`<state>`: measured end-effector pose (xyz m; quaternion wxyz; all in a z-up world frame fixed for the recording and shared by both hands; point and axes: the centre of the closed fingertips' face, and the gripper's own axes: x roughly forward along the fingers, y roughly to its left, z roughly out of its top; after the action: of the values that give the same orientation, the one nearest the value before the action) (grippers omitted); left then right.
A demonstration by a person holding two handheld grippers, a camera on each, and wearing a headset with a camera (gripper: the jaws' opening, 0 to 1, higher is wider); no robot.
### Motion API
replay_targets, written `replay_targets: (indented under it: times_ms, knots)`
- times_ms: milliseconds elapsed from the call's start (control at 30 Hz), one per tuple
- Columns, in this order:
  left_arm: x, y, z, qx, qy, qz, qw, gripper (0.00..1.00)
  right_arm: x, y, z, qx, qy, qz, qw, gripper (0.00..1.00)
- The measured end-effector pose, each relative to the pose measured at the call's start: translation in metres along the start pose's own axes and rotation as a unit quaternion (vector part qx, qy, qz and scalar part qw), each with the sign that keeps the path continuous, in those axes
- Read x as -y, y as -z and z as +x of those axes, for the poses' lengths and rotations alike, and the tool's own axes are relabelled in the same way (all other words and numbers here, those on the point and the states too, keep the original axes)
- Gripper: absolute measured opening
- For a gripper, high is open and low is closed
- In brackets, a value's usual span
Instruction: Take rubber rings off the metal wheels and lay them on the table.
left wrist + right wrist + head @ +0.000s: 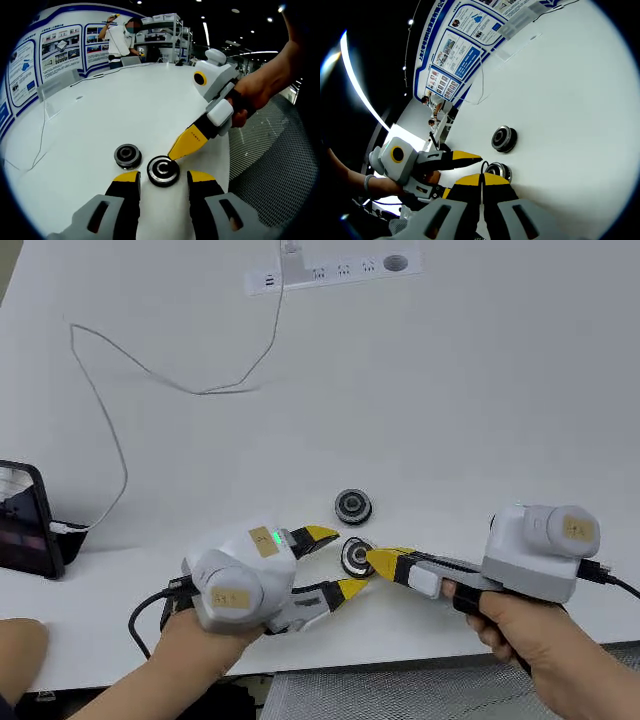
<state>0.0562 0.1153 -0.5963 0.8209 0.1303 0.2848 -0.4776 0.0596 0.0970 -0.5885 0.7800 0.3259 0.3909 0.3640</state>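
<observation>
Head view, left hand-held gripper (pixel 348 560) straddling wheel (pixel 358 556)

Head view looks down; gripper views face one wheel (pixel 163 171) closely from opposite sides.

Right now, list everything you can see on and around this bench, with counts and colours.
metal wheels: two, dark with silver centres, close together near the front edge.
power strip: one, white, far side.
cable: one, pale grey, loops from by the power strip to the dark device.
dark device: one, black, left edge.
table: one, white.
posters: several, blue and white, on the wall behind.
left gripper: one, white with yellow-tipped fingers, open around the nearer wheel.
right gripper: one, same colours, shut, tip at that wheel's rim.
hands: two, one holding each gripper.
</observation>
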Motion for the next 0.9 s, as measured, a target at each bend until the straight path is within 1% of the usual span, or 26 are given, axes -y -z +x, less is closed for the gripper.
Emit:
replay_targets:
  times_ms: [133, 367, 533, 633, 733, 900]
  knots:
    - [0.000, 0.002, -0.002, 0.001, -0.003, -0.004, 1.0000, 0.42, -0.003, 0.000, -0.001, -0.001, -0.003, -0.001, 1.0000, 0.02]
    - [0.000, 0.004, -0.007, 0.006, -0.004, -0.009, 0.9999, 0.45, -0.009, 0.000, -0.001, 0.000, -0.009, 0.000, 1.0000, 0.02]
    - [-0.002, 0.007, -0.011, 0.011, -0.007, -0.014, 0.9998, 0.48, -0.016, -0.001, -0.003, 0.004, -0.017, 0.003, 0.9999, 0.02]
    - [-0.002, 0.010, -0.012, 0.008, -0.009, -0.016, 0.9998, 0.49, -0.019, -0.002, -0.004, 0.005, -0.019, 0.002, 0.9998, 0.02]
    - [-0.003, 0.010, -0.014, 0.011, -0.011, -0.020, 0.9997, 0.51, -0.020, -0.004, -0.007, 0.010, -0.020, 0.003, 0.9998, 0.02]
    - [-0.003, 0.012, -0.016, 0.011, -0.013, -0.023, 0.9996, 0.51, -0.020, -0.011, -0.018, 0.023, -0.015, 0.004, 0.9996, 0.02]
